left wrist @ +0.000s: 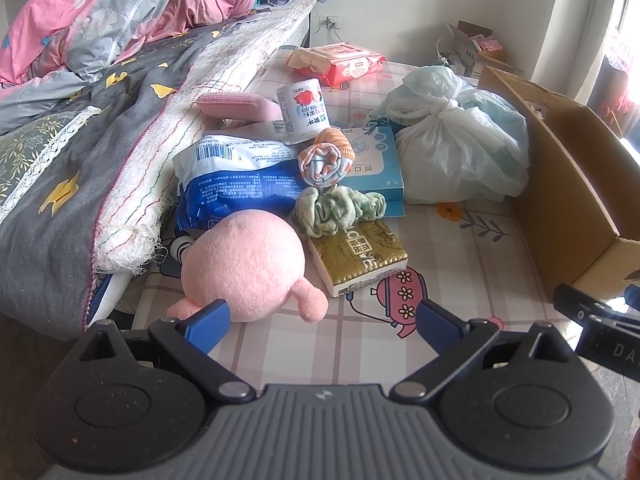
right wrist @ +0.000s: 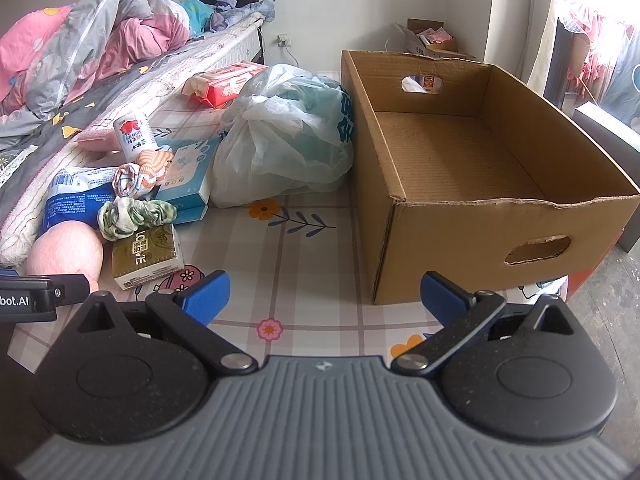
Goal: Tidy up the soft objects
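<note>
Several packets (left wrist: 236, 184) crowd the pink plush (left wrist: 244, 264) beside the bed (left wrist: 60, 184).

Checked play mat on the floor beside the bed

The mat (right wrist: 304, 264) carries a cardboard box (right wrist: 472, 216) at 3 o'clock, a knotted plastic bag (right wrist: 280, 148) at 12 and, from 9 to 10 o'clock, a pink plush toy (left wrist: 244, 264), a gold tissue pack (left wrist: 356, 258), a blue packet (left wrist: 236, 184), a teal box (left wrist: 380, 176) and a red wipes pack (left wrist: 344, 62).
</note>
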Motion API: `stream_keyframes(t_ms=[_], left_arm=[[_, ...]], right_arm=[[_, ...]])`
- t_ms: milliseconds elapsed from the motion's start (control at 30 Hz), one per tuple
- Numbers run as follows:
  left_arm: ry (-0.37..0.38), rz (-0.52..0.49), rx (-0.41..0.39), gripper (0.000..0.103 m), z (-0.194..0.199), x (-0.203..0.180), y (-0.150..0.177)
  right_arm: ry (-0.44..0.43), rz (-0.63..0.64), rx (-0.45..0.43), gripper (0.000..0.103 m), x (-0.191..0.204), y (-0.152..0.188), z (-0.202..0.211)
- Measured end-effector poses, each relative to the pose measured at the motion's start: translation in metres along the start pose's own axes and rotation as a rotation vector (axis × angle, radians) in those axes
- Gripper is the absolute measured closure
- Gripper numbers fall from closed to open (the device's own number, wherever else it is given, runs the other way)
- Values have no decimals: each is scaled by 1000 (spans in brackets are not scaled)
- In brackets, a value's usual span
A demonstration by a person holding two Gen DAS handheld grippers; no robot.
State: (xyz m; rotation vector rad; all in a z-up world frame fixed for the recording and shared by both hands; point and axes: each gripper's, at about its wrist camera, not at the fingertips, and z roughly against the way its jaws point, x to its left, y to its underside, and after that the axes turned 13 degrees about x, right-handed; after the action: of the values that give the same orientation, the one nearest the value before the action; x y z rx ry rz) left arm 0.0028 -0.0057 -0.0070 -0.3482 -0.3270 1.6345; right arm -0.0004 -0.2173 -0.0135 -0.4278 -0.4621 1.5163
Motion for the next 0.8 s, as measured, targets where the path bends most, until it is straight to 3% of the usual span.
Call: stream_keyframes(t_ms=[500,800], left_arm=[[-4,8,-5,3,-2,6,3],[-17,31,-84,3,11,27,8]], right_arm=[[-3,2,0,1,1,1,-1],[-28,46,-17,1,13,-5,-1]])
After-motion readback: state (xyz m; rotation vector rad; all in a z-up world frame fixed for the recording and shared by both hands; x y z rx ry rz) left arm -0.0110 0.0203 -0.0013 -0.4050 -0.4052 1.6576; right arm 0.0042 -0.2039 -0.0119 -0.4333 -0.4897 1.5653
